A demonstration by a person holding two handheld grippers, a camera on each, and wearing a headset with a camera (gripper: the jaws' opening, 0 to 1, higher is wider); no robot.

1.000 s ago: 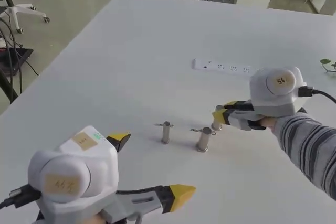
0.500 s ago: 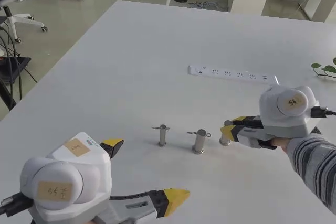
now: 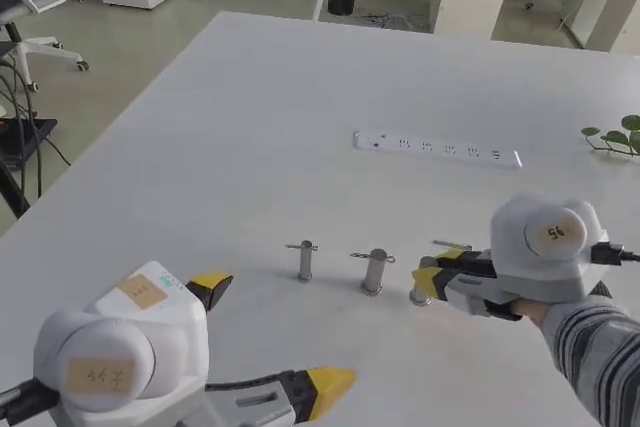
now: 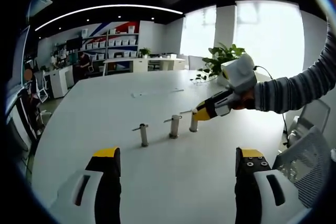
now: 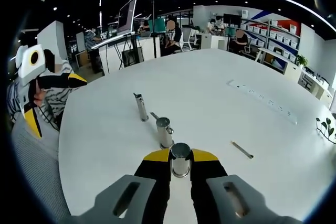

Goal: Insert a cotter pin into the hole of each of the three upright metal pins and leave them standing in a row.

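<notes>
Three upright metal pins stand in a row on the white table. The left pin [image 3: 306, 260] [image 5: 140, 106] and the middle pin [image 3: 374, 272] [image 5: 165, 131] each carry a cotter pin through the top. My right gripper [image 3: 432, 278] [image 5: 180, 157] is shut on the right pin [image 3: 421, 284] [image 5: 180, 162], jaws pressed to both its sides. A loose cotter pin [image 3: 451, 244] [image 5: 242, 149] lies flat on the table just beyond it. My left gripper [image 3: 270, 333] [image 4: 178, 156] hangs open near me, well short of the row [image 4: 174, 126].
A white power strip [image 3: 436, 147] [image 5: 261, 98] lies farther back on the table. A small plant [image 3: 615, 136] sits at the right edge. Beyond the far table edge are office chairs and a bin.
My right gripper has drawn the right pin toward me, from behind the row into line with the other two. The left gripper stays open. The head camera has tilted.
</notes>
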